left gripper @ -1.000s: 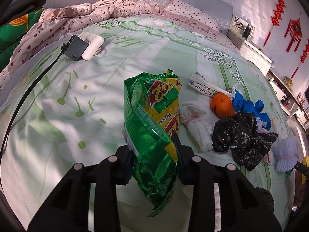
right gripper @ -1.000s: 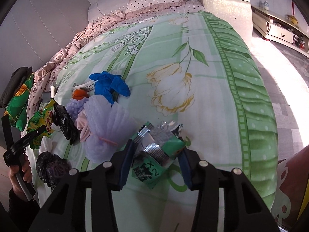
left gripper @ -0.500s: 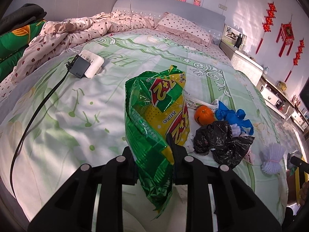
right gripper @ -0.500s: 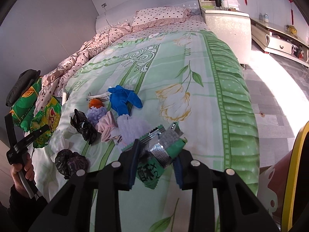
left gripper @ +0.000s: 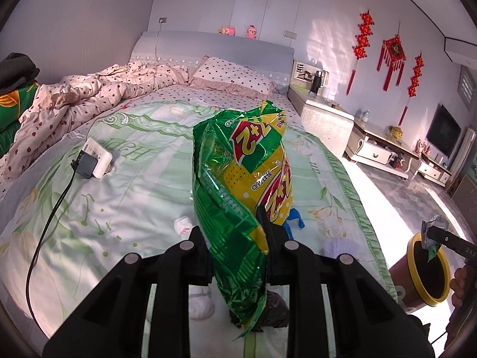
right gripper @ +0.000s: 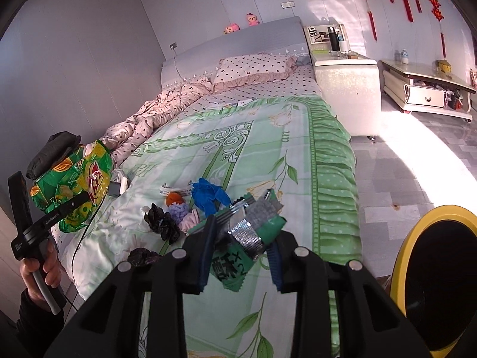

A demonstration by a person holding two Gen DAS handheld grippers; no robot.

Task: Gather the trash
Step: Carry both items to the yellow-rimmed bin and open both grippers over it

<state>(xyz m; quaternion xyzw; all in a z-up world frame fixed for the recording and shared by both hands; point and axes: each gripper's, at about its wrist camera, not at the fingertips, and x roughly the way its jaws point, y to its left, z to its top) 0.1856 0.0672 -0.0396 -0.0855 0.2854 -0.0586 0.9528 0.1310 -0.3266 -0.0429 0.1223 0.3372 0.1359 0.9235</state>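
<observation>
Left gripper (left gripper: pixel 237 235): jaws clamped on a crinkled green-and-yellow foil snack bag (left gripper: pixel 241 185), held upright above the green floral bedspread (left gripper: pixel 143 185). Right gripper (right gripper: pixel 241 249): jaws closed on a small green-and-silver torn wrapper (right gripper: pixel 249 232), raised off the bed, just left of the yellow-rimmed round bin (right gripper: pixel 405 253) on the floor. Remaining on the bedspread, left of the wrapper: a blue glove (right gripper: pixel 208 194), an orange fruit (right gripper: pixel 174 199) and a crumpled black plastic bag (right gripper: pixel 161 223).

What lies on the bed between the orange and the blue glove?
In the right wrist view, nothing sits directly between the orange and blue glove; only bare bedspread shows there.
</observation>
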